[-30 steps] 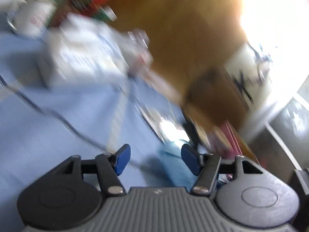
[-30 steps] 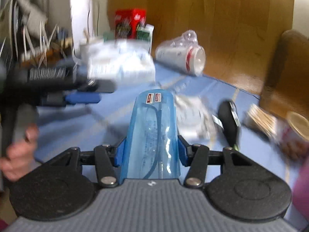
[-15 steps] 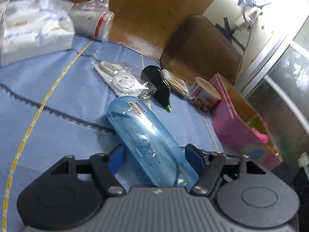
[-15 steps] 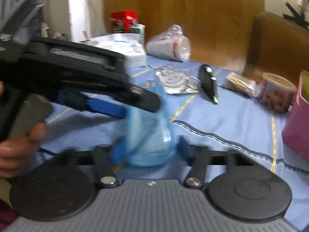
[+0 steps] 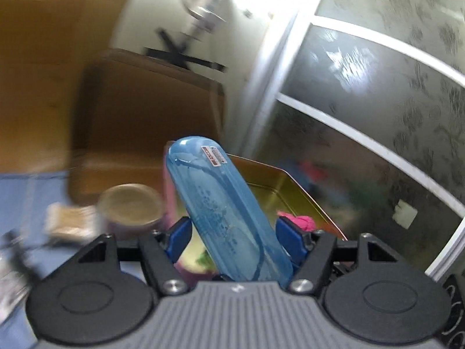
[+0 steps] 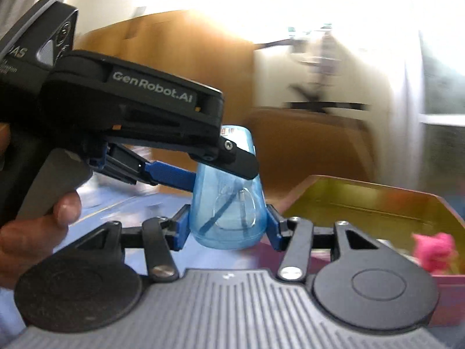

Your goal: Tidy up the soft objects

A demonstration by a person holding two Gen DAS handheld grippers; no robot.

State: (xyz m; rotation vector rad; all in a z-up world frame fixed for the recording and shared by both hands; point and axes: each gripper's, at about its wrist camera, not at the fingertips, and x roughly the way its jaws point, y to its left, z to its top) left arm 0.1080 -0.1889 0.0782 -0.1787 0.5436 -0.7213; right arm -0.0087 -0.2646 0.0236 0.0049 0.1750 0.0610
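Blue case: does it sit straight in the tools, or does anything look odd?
The blue case sits askew in the left tool, its far end leaning left rather than pointing along the fingers. The right tool flanks its other end too.

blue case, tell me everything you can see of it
The blue case is a translucent blue, hard-looking plastic shell, long with rounded ends and a small red-and-white sticker near its far tip. Glasses show faintly inside. It is closed and tilted up, off the table, in front of the pink box. The left gripper and the right gripper each bracket it with blue pads; whether each clamps cannot be told.
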